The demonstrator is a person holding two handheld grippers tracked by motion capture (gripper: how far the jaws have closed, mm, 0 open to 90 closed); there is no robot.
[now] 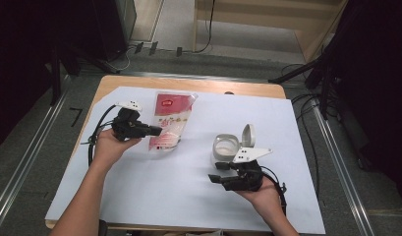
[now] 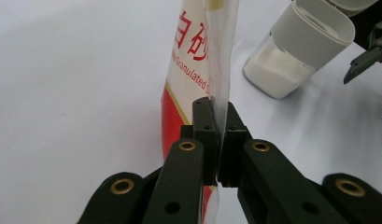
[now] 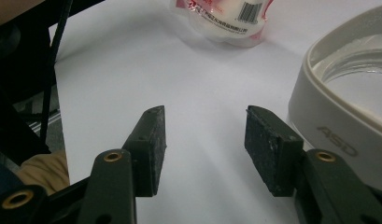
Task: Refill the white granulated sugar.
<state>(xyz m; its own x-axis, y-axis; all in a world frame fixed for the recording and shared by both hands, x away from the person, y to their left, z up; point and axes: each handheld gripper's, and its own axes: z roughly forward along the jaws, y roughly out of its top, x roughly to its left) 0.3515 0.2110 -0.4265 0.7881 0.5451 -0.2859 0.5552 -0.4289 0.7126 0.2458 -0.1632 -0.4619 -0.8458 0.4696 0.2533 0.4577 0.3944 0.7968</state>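
Jaws of the right gripper (image 3: 205, 149) stand apart with nothing between them, low over the white sheet (image 1: 154, 196) nearest the person's side of the table; the right hand (image 1: 262, 194) holds it just beside the sugar jar (image 1: 227, 146), probably ready to steady it. That jar, a glass body with a cream collar and its flip lid (image 1: 248, 135) standing open, already holds some white sugar, so it looks prepared for filling. Farther across the sheet, the left gripper (image 2: 219, 140) is clamped tight on the thin plastic edge of the granulated sugar pouch (image 2: 193, 60), a red-and-white bag with its sugar settled toward one end. Pinching the flat seam rather than the full belly gives a firm hold for lifting or tipping the pouch toward the jar. Beyond it, the sheet ends at the wooden table edge (image 1: 188, 83)
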